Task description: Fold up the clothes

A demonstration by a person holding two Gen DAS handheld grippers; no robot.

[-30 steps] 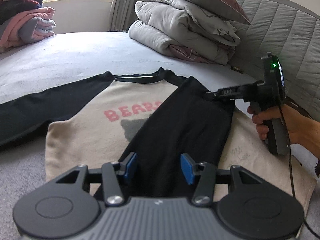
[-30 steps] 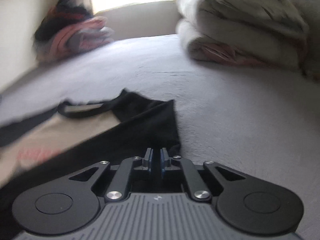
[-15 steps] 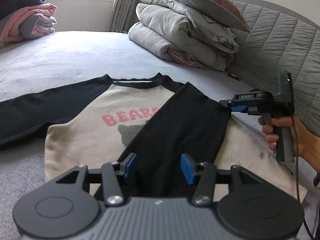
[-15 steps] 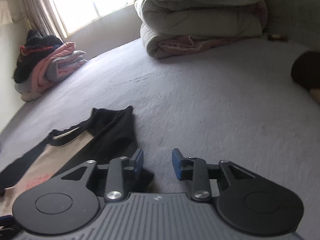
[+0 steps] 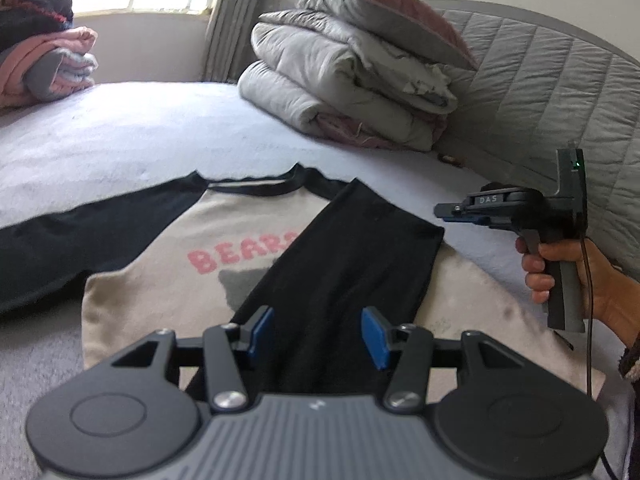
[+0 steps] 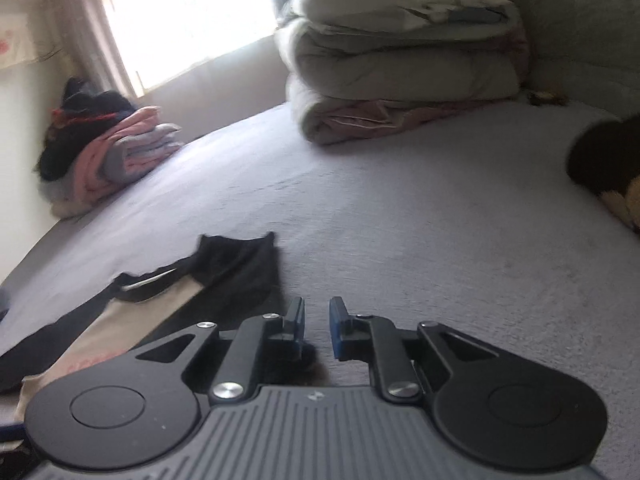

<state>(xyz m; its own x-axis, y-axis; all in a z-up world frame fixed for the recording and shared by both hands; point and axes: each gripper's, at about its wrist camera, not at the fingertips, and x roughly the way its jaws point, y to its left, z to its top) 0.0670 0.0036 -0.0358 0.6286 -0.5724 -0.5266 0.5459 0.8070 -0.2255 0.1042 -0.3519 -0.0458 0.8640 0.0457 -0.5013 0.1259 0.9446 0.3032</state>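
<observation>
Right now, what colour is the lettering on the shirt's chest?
Pink lettering on the shirt's cream front; clearest in the left wrist view.

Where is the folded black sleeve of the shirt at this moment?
In the left wrist view the black sleeve lies diagonally across the beige front of the shirt, covering the end of the pink lettering, on the grey bed.

My right gripper point(image 6: 317, 328) off the folded black sleeve point(image 5: 344, 264) it pinched a second ago, drawn back to the sleeve's right over bare bed sheet point(image 6: 420, 240), jaws closing again on nothing, sleeve edge now just left of my fingers
</observation>
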